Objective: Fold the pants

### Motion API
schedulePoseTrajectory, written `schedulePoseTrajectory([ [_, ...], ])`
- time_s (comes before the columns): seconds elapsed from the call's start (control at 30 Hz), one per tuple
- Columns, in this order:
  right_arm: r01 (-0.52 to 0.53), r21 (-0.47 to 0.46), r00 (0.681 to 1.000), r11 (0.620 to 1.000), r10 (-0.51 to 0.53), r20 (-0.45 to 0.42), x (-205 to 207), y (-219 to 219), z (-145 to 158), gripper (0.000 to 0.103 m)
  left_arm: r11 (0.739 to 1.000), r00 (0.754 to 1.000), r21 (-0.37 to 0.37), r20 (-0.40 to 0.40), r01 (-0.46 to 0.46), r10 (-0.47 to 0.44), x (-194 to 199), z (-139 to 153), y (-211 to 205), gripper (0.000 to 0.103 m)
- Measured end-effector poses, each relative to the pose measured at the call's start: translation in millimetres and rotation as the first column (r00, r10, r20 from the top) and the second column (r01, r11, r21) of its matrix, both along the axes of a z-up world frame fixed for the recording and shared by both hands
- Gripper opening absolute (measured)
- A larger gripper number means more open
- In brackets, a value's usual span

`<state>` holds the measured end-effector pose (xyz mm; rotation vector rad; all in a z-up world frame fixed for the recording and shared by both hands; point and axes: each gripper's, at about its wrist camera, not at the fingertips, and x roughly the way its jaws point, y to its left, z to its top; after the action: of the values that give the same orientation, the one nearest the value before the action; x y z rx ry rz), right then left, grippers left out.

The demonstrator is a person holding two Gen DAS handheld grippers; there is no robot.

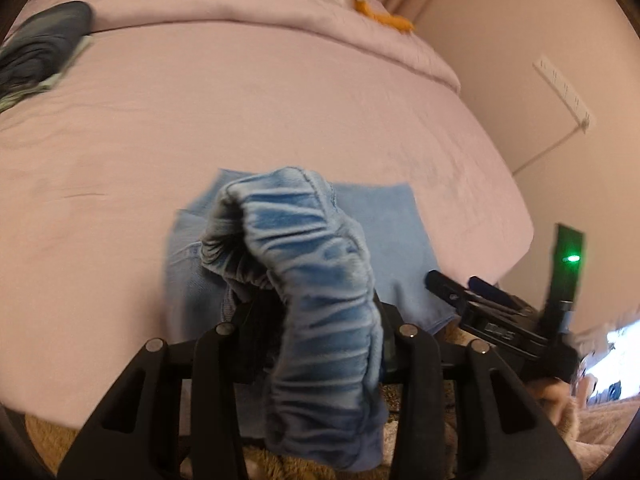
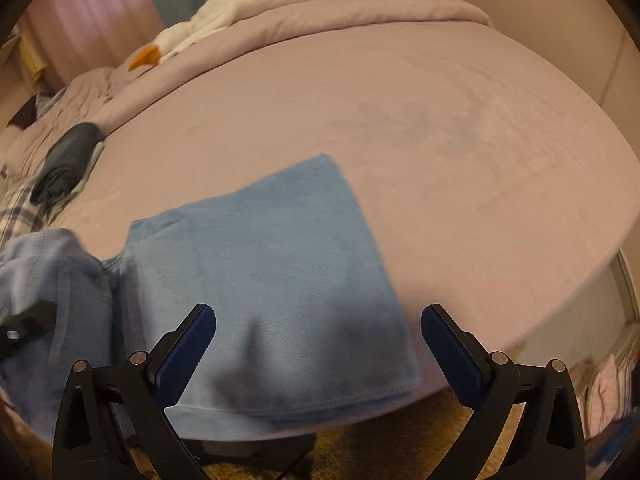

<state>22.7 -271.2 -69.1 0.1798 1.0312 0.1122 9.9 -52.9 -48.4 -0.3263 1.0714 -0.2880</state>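
Light blue pants (image 2: 260,280) lie on the lilac bed sheet (image 2: 400,120) at its near edge, the legs folded flat. In the left wrist view the gathered elastic waistband (image 1: 320,280) stands lifted above the sheet. My left gripper (image 1: 312,320) is shut on it, and the fabric hides the fingertips. My right gripper (image 2: 318,320) hovers open over the near part of the flat legs, with nothing between its blue pads (image 2: 188,352). The right gripper (image 1: 452,288) also shows at the right of the left wrist view, beside the pants.
A white plush goose (image 2: 240,8) with orange feet lies on the bunched quilt (image 2: 360,12) at the back. A dark folded garment (image 2: 66,156) sits far left, next to plaid cloth (image 2: 20,208). Brown rug (image 2: 360,440) is below the bed edge. A socket strip (image 1: 564,92) is on the right wall.
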Motion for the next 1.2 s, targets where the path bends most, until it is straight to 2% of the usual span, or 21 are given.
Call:
schedulePoseTrajectory([
  [0.03, 0.010, 0.012, 1.000, 1.000, -0.009, -0.006, -1, -4, 0, 0.103, 1.000, 1.000, 0.000, -0.006, 0.016, -0.016, 4, -4, -6, 0.044],
  [0.07, 0.022, 0.030, 1.000, 0.999, -0.022, -0.009, -3, -10, 0, 0.103, 0.999, 0.999, -0.024, -0.013, 0.036, -0.036, 8, -7, -13, 0.050],
  [0.13, 0.041, 0.059, 0.999, 0.997, -0.040, -0.005, -6, -17, 2, 0.103, 0.993, 0.998, -0.100, -0.020, 0.055, -0.058, 13, -6, -16, 0.060],
  [0.2, 0.057, 0.093, 0.998, 0.994, -0.058, 0.003, -10, -25, 4, 0.103, 0.980, 0.997, -0.186, -0.003, 0.074, -0.076, 13, 2, -14, 0.069],
  [0.27, 0.067, 0.124, 0.998, 0.990, -0.068, 0.001, -11, -31, 8, 0.103, 0.972, 0.995, -0.212, 0.031, 0.098, -0.093, 8, 14, -13, 0.076],
  [0.33, 0.064, 0.142, 0.998, 0.988, -0.066, 0.009, -13, -34, 12, 0.103, 0.978, 0.995, -0.185, 0.060, 0.092, -0.082, 0, 24, -4, 0.080],
  [0.43, 0.038, 0.187, 0.999, 0.982, -0.041, 0.014, -14, -32, 17, 0.103, 0.992, 0.998, -0.126, 0.063, 0.009, -0.001, -10, 27, 18, 0.081],
  [0.53, -0.038, 0.263, 0.999, 0.964, 0.034, 0.020, -15, -21, 22, 0.103, 0.994, 0.996, -0.066, 0.033, -0.085, 0.088, -19, 14, 49, 0.081],
  [0.6, -0.115, 0.307, 0.993, 0.945, 0.115, 0.019, -11, -4, 21, 0.103, 0.988, 0.989, -0.049, -0.024, -0.146, 0.145, -25, -3, 68, 0.079],
  [0.73, -0.199, 0.283, 0.976, 0.938, 0.217, -0.031, 6, 38, 1, 0.103, 0.976, 0.974, -0.044, -0.083, -0.213, 0.209, -36, -25, 88, 0.079],
  [0.83, -0.193, 0.254, 0.968, 0.948, 0.227, -0.111, 19, 60, -27, 0.102, 0.970, 0.966, -0.051, -0.110, -0.239, 0.233, -42, -36, 95, 0.079],
  [0.9, -0.184, 0.234, 0.974, 0.955, 0.209, -0.089, 18, 68, -33, 0.087, 0.967, 0.963, -0.041, -0.110, -0.251, 0.245, -45, -36, 96, 0.079],
  [0.93, -0.216, 0.220, 0.970, 0.951, 0.235, -0.061, 16, 74, -28, 0.058, 0.966, 0.962, -0.038, -0.107, -0.256, 0.251, -47, -35, 99, 0.079],
  [0.97, -0.240, 0.232, 0.965, 0.943, 0.258, -0.053, 16, 78, -21, 0.047, 0.965, 0.961, -0.040, -0.104, -0.260, 0.254, -47, -34, 101, 0.079],
  [1.03, -0.248, 0.250, 0.964, 0.936, 0.263, -0.027, 16, 74, -2, 0.041, 0.966, 0.964, -0.044, -0.092, -0.255, 0.250, -41, -31, 102, 0.079],
  [1.13, -0.257, 0.331, 0.966, 0.908, 0.249, 0.067, 10, 51, 33, 0.040, 0.972, 0.973, -0.053, -0.051, -0.230, 0.227, -35, -20, 99, 0.079],
  [1.2, -0.215, 0.279, 0.975, 0.936, 0.187, 0.122, 8, 31, 51, 0.040, 0.978, 0.980, -0.062, -0.021, -0.200, 0.199, -25, -17, 91, 0.079],
])
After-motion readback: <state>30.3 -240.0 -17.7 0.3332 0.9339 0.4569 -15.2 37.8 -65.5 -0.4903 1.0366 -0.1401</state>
